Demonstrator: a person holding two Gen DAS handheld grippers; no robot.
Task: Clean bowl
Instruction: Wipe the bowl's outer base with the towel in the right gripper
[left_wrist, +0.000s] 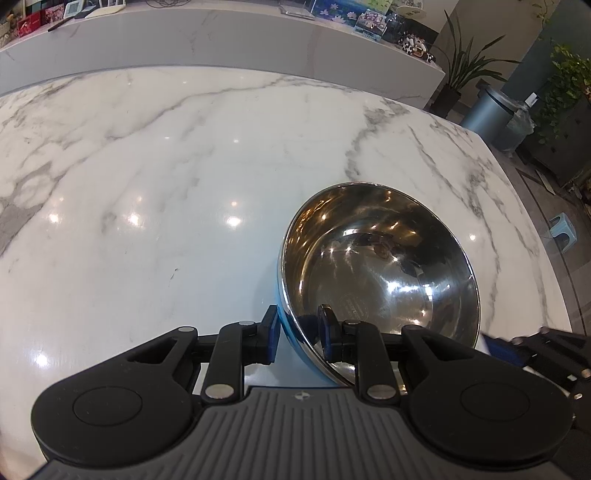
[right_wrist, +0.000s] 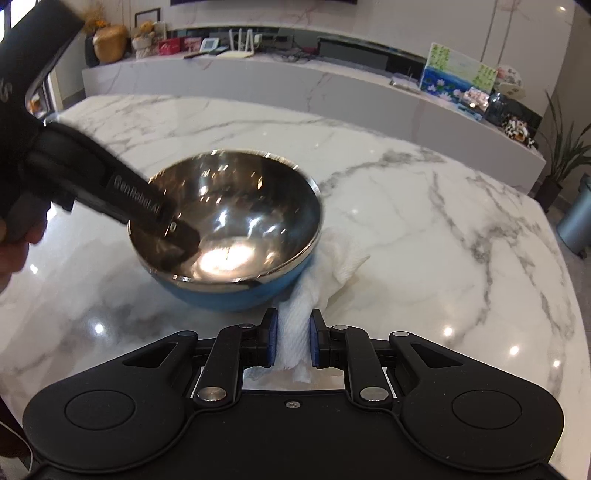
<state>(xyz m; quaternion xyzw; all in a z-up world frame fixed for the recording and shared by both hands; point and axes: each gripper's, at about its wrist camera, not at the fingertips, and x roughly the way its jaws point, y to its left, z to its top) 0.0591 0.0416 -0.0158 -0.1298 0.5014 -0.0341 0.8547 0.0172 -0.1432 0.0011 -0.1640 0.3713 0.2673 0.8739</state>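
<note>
paper towel (right_wrist: 295, 332) only in right view

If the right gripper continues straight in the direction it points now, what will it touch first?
Most likely the blue outer wall of the steel bowl, just ahead of the right gripper. Its jaws are shut on a white paper towel, so the towel would press against the wall first. Depth is unclear; the towel may already touch it.

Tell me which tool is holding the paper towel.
The right tool pinches the white paper towel; the left tool instead clamps the bowl by its rim.
</note>
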